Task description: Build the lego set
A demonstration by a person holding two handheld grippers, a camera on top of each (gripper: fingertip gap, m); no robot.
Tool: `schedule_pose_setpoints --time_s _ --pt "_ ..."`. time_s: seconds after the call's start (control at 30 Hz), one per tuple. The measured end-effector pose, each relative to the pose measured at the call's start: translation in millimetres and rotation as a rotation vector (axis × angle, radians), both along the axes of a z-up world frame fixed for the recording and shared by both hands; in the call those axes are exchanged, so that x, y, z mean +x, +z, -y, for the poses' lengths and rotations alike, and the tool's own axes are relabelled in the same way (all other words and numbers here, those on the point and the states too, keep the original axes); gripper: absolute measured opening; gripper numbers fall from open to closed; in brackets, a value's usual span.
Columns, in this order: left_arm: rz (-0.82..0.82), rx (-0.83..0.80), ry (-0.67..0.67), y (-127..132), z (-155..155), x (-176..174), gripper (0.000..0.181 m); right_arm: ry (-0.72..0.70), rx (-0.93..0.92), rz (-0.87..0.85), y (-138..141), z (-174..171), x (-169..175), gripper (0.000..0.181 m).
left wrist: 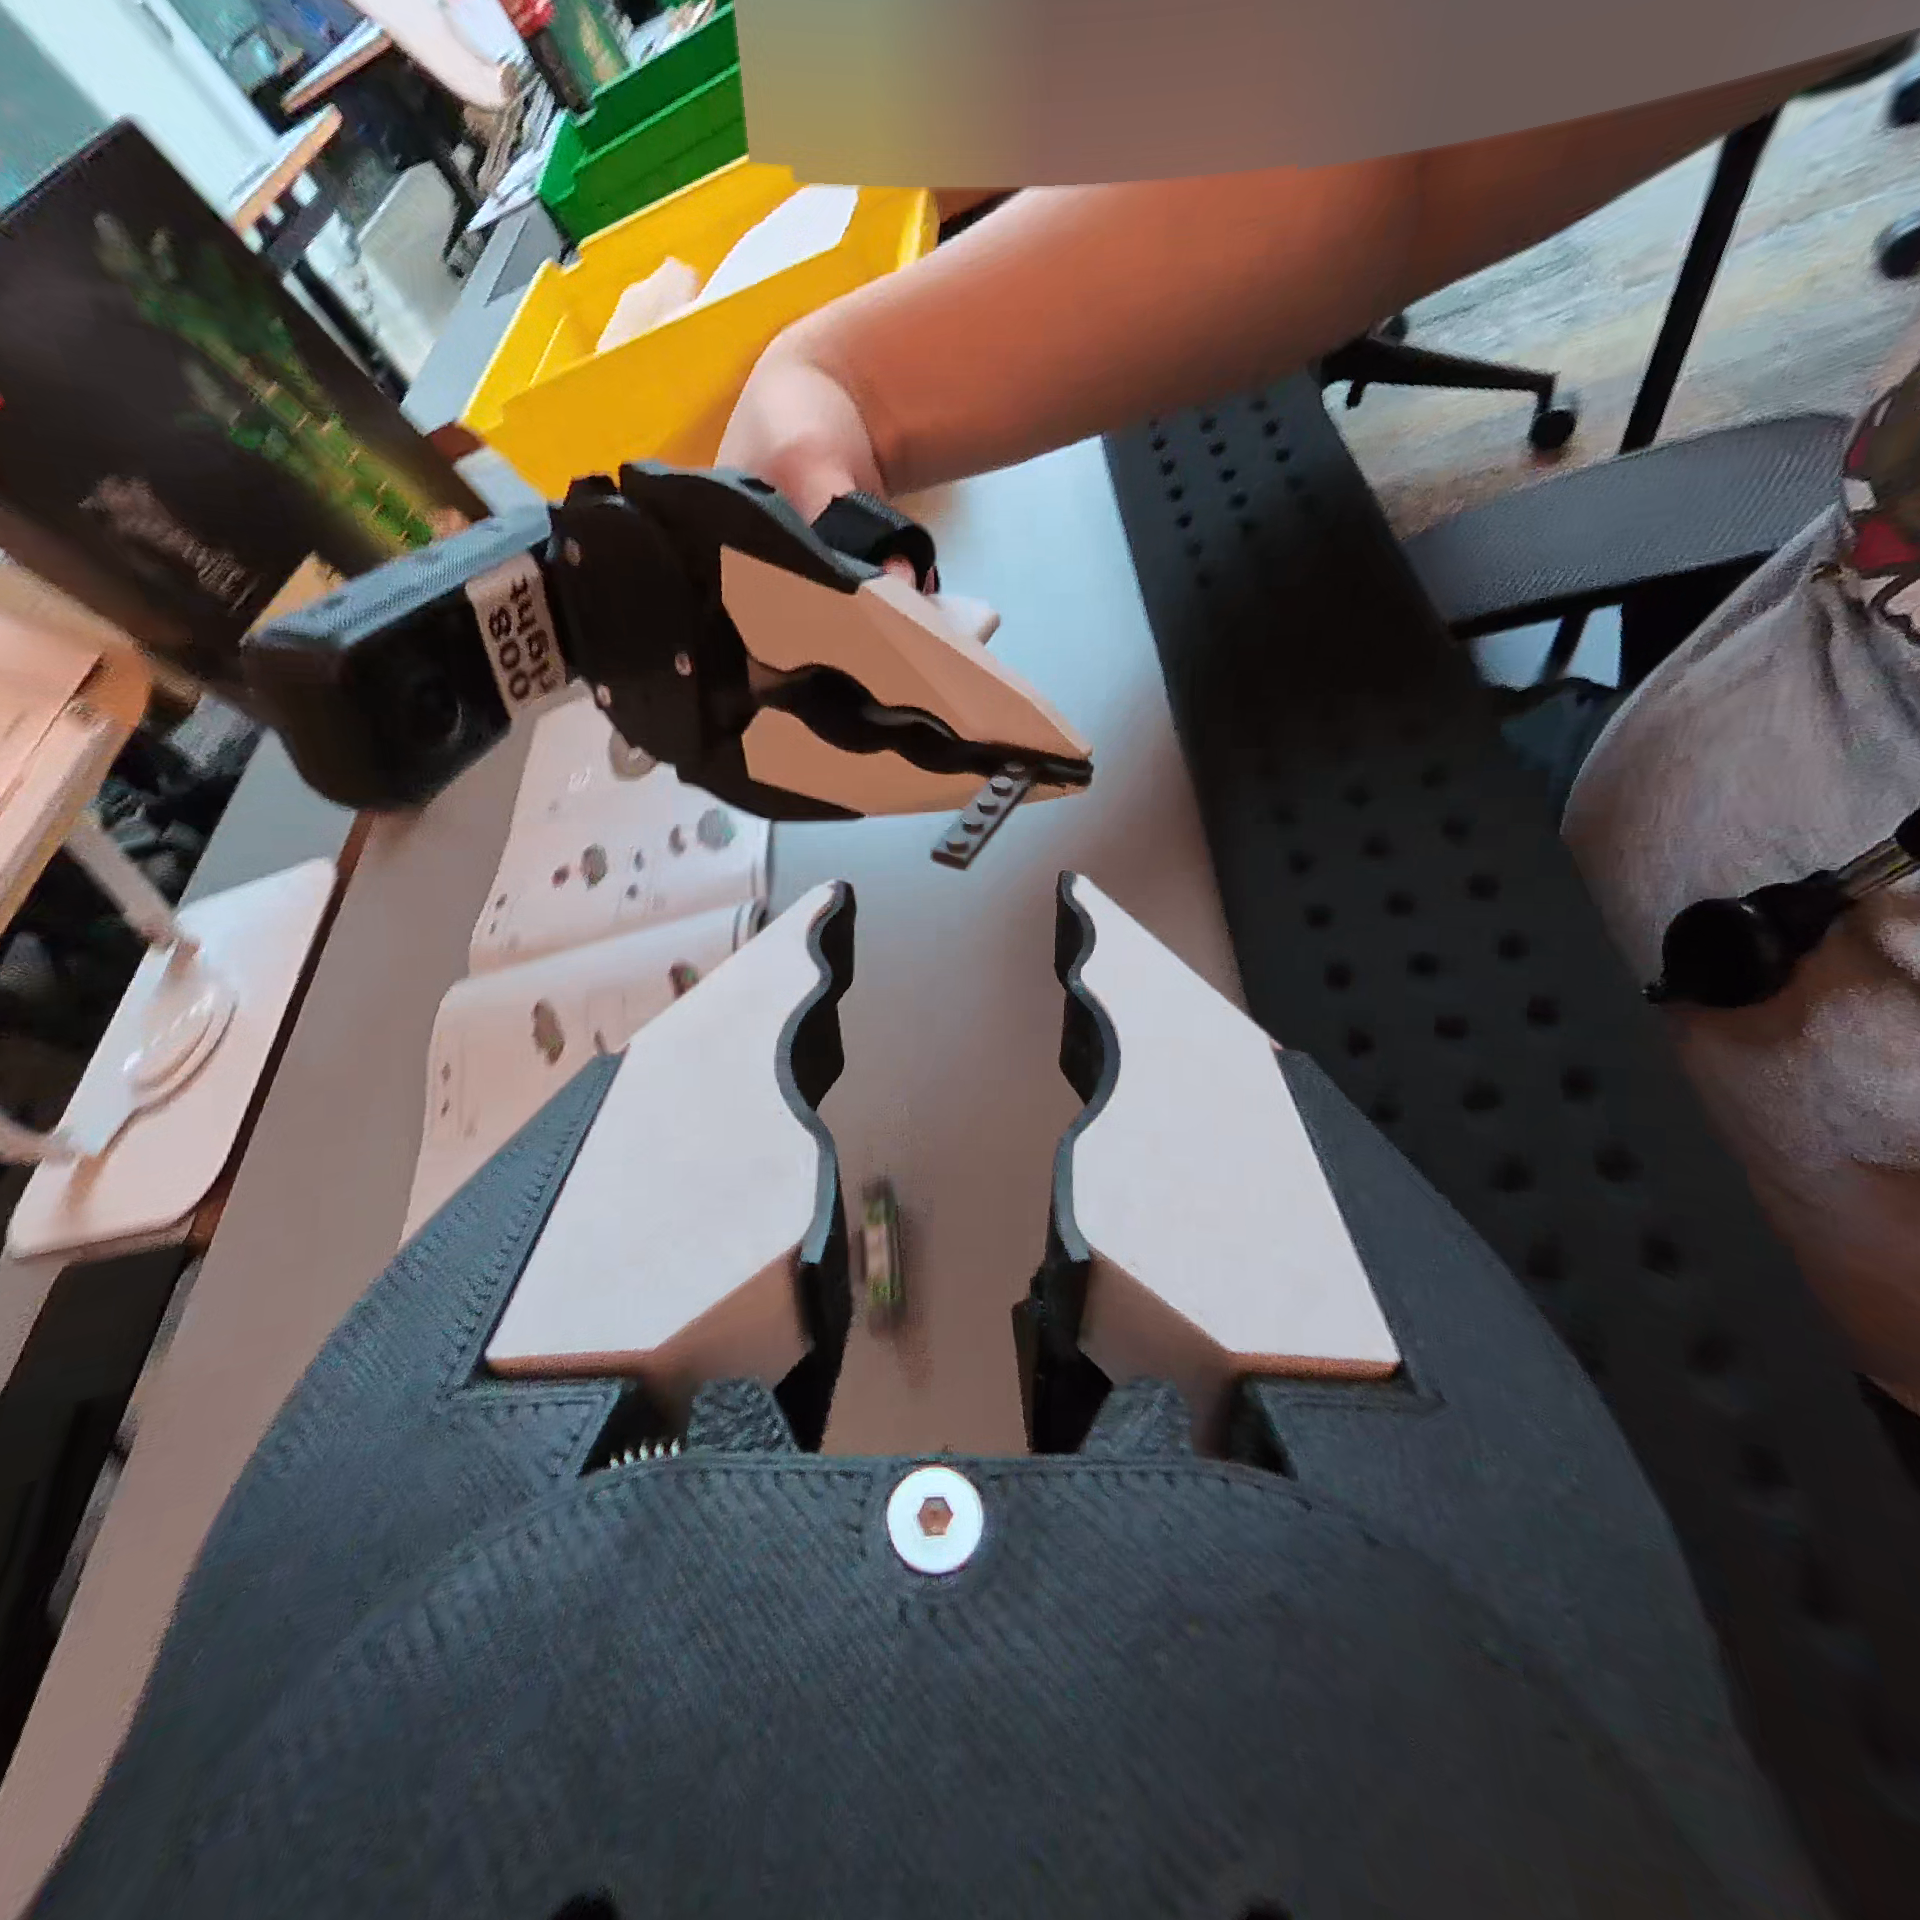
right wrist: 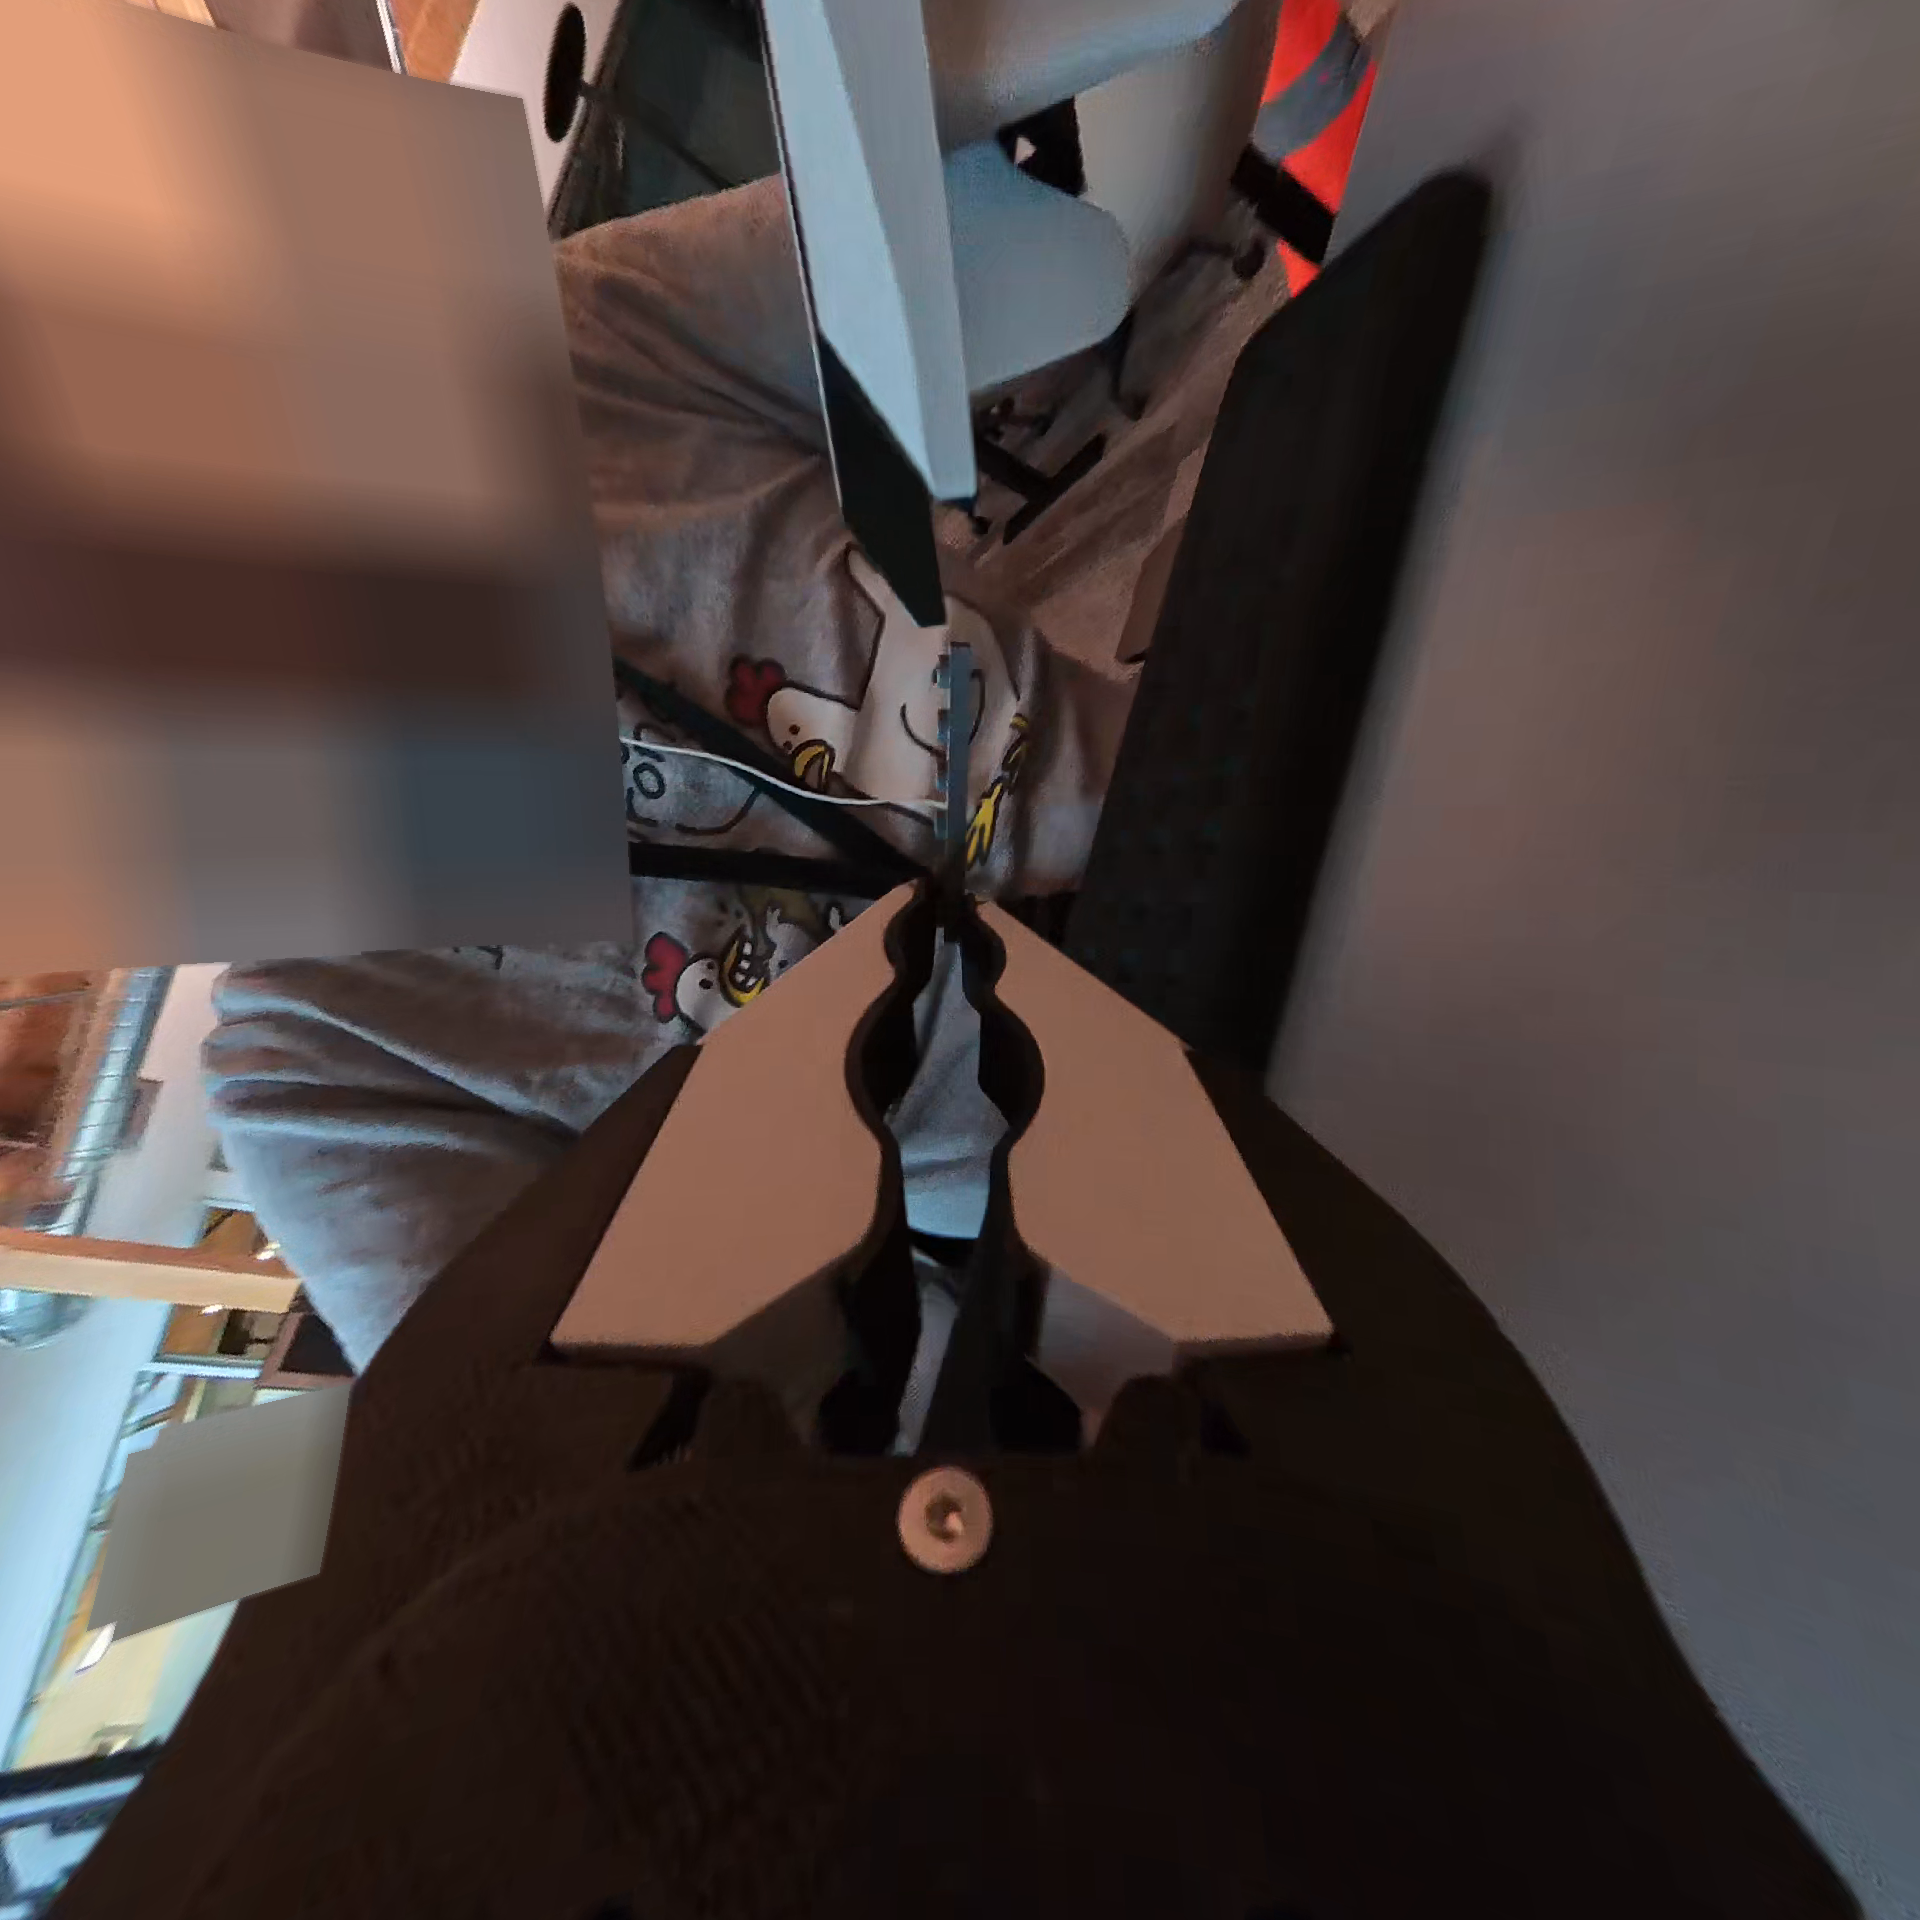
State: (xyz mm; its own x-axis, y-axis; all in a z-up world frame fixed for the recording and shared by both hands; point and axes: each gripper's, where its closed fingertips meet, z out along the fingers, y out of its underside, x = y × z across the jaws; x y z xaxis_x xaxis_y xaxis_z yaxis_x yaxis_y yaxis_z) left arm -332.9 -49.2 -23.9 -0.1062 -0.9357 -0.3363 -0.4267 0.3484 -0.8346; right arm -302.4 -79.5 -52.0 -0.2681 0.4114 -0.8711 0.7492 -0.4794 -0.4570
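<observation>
My right gripper [left wrist: 1070, 769] is shut on one end of a thin dark grey Lego plate [left wrist: 982, 821], held in the air just beyond my left fingertips. In the right wrist view the same plate [right wrist: 956, 738] sticks out edge-on from my shut right gripper [right wrist: 943, 902], studs facing left. My left gripper [left wrist: 954, 904] is open and empty, its jaws wide apart, pointing at the plate from just below it. The left gripper's finger [right wrist: 883, 312] shows above the plate in the right wrist view. A small blurred green-and-grey Lego piece [left wrist: 881, 1252] lies on the table between my left fingers.
An open instruction booklet [left wrist: 613, 904] lies on the grey table [left wrist: 332, 1143] at the left. A dark set box [left wrist: 177, 416] and a yellow bin [left wrist: 665, 343] stand behind. A black perforated mat [left wrist: 1382, 831] runs along the right. A person in a grey printed shirt [right wrist: 748, 727] sits close by. Left tips to right tips: about 6 centimeters.
</observation>
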Motion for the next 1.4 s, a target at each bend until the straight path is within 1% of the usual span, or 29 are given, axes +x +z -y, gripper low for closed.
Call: schedule_pose_setpoints --time_s 0.1,0.23,0.33,0.43,0.47,0.53,0.57,0.6,0.63,0.67,0.7,0.73,0.77,0.83,0.9,1.0,1.07,1.17,1.23,1.3,1.4 --pt "0.005 -0.043 -0.083 -5 10 29 0.03 0.005 -0.059 0.003 2 8 21 0.002" --pt "-0.002 -0.086 -0.125 -14 12 56 0.02 0.002 -0.068 -0.001 -1 9 40 0.002" --pt "0.011 -0.113 -0.138 -16 11 66 0.01 0.018 -0.085 -0.006 -4 7 47 0.002" --pt "0.01 -0.156 -0.14 -23 11 68 0.008 0.032 -0.085 -0.041 -10 5 48 0.002" --pt "0.01 -0.172 -0.126 -26 9 67 0.008 0.027 -0.069 -0.081 -11 4 48 0.006" --pt "0.014 -0.206 -0.061 -33 -1 60 0.007 -0.019 0.017 -0.104 -21 -5 47 0.034" --pt "0.03 -0.226 -0.014 -36 -8 55 0.007 -0.064 0.089 -0.094 -30 -14 47 0.043" --pt "0.054 -0.246 0.036 -38 -18 49 0.007 -0.125 0.159 -0.076 -38 -25 47 0.049" --pt "0.076 -0.265 0.085 -40 -29 43 0.007 -0.169 0.199 -0.068 -41 -34 49 0.051" --pt "0.082 -0.279 0.143 -43 -43 36 0.006 -0.192 0.206 -0.097 -36 -39 53 0.05" --pt "0.068 -0.287 0.232 -48 -63 27 0.006 -0.231 0.221 -0.13 -30 -46 57 0.046" --pt "0.045 -0.29 0.324 -51 -83 18 0.006 -0.296 0.265 -0.149 -27 -57 59 0.044" --pt "0.026 -0.303 0.385 -52 -97 11 0.006 -0.365 0.322 -0.166 -27 -70 62 0.044" --pt "0.025 -0.347 0.474 -49 -113 0 0.006 -0.49 0.43 -0.19 -26 -94 67 0.042" --pt "0.062 -0.397 0.515 -41 -119 -3 0.006 -0.584 0.51 -0.21 -26 -111 72 0.041" --pt "0.13 -0.44 0.57 -36 -125 -7 0.006 -0.656 0.624 -0.182 -33 -130 79 0.039" --pt "0.133 -0.425 0.602 -40 -126 -12 0.006 -0.671 0.647 -0.162 -38 -136 82 0.038" --pt "0.13 -0.384 0.612 -45 -129 -20 0.006 -0.653 0.632 -0.114 -48 -138 85 0.038" --pt "0.149 -0.411 0.602 -46 -130 -21 0.006 -0.656 0.64 -0.091 -53 -141 86 0.038" --pt "0.161 -0.431 0.589 -47 -131 -22 0.006 -0.668 0.64 -0.088 -54 -145 87 0.037" --pt "0.157 -0.406 0.586 -49 -133 -26 0.006 -0.693 0.648 -0.095 -51 -150 88 0.037"
